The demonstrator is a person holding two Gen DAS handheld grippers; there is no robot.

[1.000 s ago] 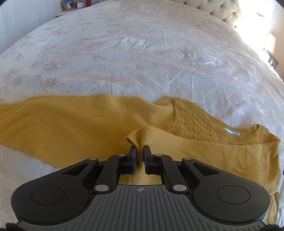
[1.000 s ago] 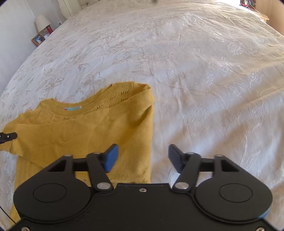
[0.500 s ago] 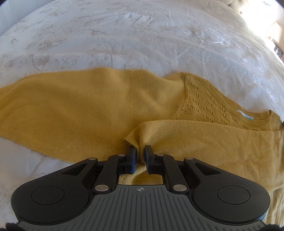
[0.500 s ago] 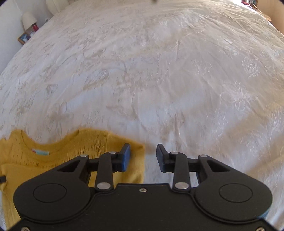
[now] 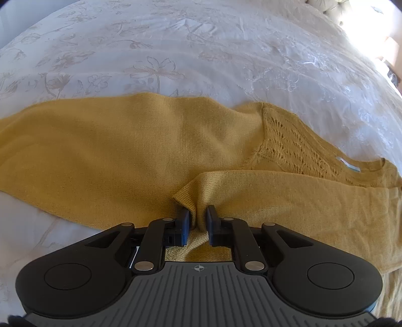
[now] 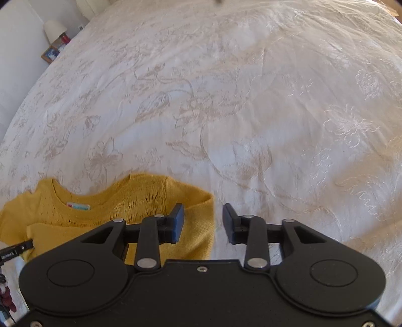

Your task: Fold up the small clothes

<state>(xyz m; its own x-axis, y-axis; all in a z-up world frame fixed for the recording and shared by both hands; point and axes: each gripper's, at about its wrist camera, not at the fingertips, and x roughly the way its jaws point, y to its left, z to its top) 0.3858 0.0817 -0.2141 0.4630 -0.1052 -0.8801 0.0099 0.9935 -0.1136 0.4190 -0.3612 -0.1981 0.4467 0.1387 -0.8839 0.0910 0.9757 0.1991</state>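
A mustard knit sweater [image 5: 125, 156] lies flat on the bed with its lace yoke and neck label [image 5: 349, 166] to the right. One sleeve [image 5: 301, 196] is folded across the body. My left gripper [image 5: 198, 221] is shut on that sleeve's cuff [image 5: 191, 198], low over the cloth. In the right wrist view the sweater [image 6: 105, 201] shows at lower left. My right gripper [image 6: 203, 221] straddles its folded shoulder edge. Its jaws are closing, the knit edge lies between them, and the pads stand clear of it.
A white bedspread [image 6: 251, 113] with a pale flower pattern covers the whole bed. A nightstand with a lamp [image 6: 54, 30] and a picture frame stands beyond the bed's far left corner. A tufted headboard [image 5: 324, 5] is at the top right.
My right gripper has slid along to the sweater's shoulder edge and its jaws have narrowed. My left gripper has sunk toward the bed with the cuff, its jaws a touch wider.
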